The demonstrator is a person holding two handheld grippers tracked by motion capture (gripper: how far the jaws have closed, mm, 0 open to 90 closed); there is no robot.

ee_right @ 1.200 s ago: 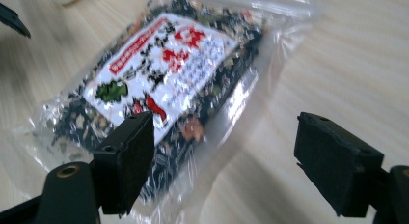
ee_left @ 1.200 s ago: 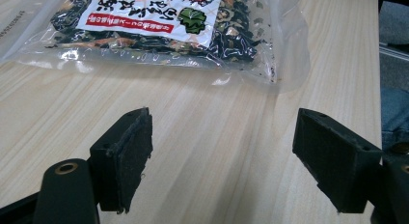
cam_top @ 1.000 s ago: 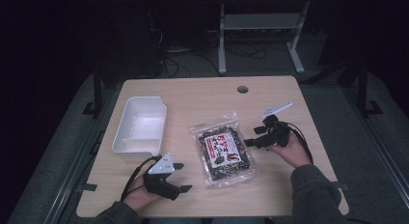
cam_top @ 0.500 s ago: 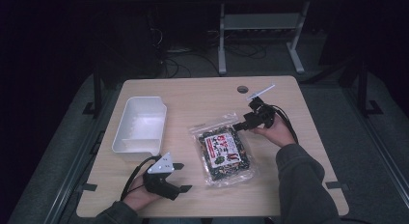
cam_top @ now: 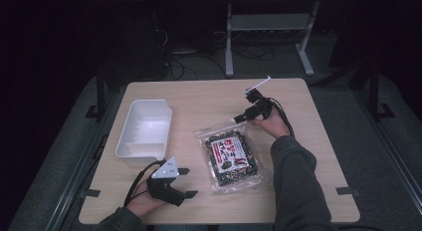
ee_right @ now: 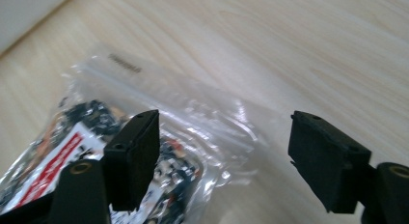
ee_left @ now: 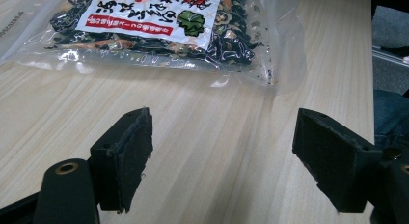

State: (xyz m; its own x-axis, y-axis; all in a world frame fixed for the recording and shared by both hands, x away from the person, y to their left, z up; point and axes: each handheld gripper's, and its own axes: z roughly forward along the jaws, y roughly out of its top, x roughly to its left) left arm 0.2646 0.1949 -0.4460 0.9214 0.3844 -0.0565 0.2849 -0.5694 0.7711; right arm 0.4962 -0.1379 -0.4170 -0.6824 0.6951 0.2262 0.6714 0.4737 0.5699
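the clear plastic bag of dark dried food with a red-and-white label (cam_top: 232,155) lies flat mid-counter, toward the near edge, not yet lifted. the right tongs (cam_top: 242,117) hover at its far corner; their jaws have just been closing a little but stand apart, gripping nothing. the left tongs (cam_top: 186,182) rest open near the near edge. the white rectangular plastic bin (cam_top: 145,134) sits empty by the left edge; grasping and moving the bag seem left to do.

black fingers (ee_left: 125,156), black cables, dark grey sleeve (cam_top: 298,186).
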